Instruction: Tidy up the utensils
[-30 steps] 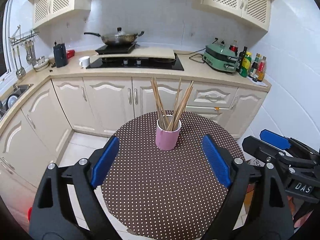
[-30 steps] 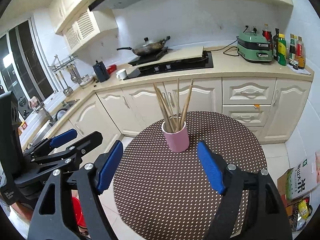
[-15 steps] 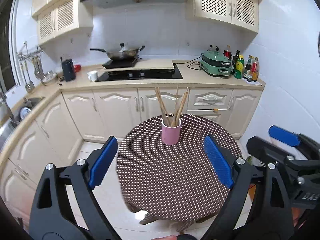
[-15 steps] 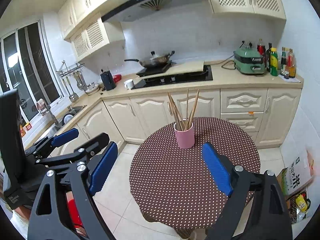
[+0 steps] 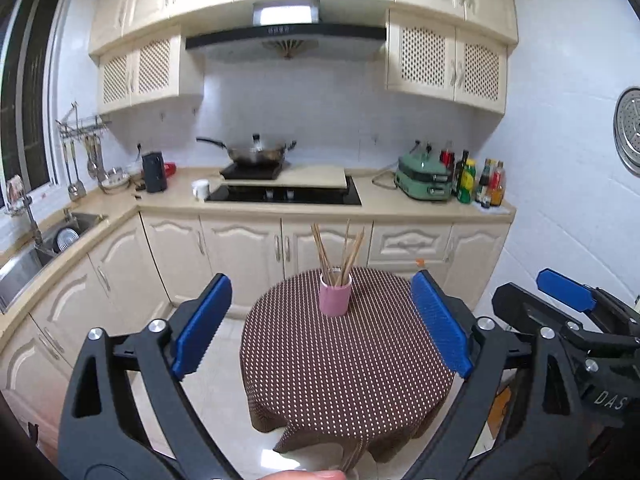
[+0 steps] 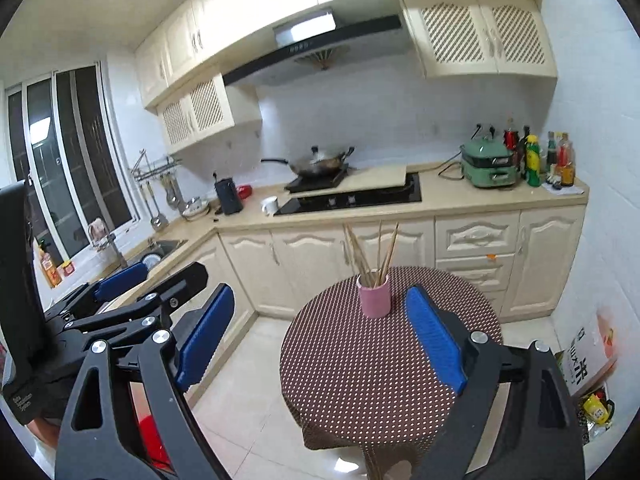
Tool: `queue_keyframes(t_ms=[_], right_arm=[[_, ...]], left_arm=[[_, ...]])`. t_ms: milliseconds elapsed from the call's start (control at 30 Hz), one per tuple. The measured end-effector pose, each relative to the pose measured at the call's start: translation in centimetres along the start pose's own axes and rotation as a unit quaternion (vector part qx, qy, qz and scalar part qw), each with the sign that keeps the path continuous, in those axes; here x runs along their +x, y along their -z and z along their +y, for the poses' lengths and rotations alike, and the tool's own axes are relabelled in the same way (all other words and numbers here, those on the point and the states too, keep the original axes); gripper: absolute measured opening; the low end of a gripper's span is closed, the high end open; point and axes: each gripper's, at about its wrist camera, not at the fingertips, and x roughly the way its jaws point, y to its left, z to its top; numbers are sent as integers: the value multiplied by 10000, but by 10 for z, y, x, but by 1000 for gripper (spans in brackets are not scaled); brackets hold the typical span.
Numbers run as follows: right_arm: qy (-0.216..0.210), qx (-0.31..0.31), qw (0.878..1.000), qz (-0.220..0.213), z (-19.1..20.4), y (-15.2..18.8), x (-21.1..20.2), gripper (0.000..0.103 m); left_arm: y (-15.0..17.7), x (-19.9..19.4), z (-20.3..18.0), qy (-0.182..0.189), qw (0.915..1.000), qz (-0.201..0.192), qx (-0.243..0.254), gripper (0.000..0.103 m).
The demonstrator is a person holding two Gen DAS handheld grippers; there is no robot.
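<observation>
A pink cup [image 5: 335, 299] holding several wooden chopsticks [image 5: 338, 252] stands upright at the far side of a small round table with a brown dotted cloth [image 5: 344, 368]. The cup also shows in the right wrist view [image 6: 375, 297], with the chopsticks [image 6: 372, 250] fanned out. My left gripper [image 5: 322, 326] is open and empty, held well back from the table and above it. My right gripper [image 6: 320, 340] is open and empty too, also held back. Each gripper appears at the edge of the other's view.
Cream kitchen cabinets and a counter [image 5: 376, 204] run behind the table, with a hob, a wok [image 5: 256, 152], a green appliance [image 5: 424, 178] and bottles. A sink [image 5: 36, 248] is at the left. A cardboard box and bags [image 6: 588, 364] lie on the floor at right.
Both grippers have pulled back and up from the table, so the cup and table look smaller and farther. Both stay open and empty.
</observation>
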Motion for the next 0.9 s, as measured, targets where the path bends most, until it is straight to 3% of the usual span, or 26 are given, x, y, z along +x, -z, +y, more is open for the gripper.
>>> queue_keyframes(t_ms=[267, 900], right_arm=[[-34, -73, 9999, -146, 0, -5, -15, 84], [48, -270, 9996, -65, 5, 1, -8, 84]], left_arm=[[-10, -14, -9, 6, 9997, -220, 63, 90], [-2, -1, -8, -160, 9998, -98, 18, 90]])
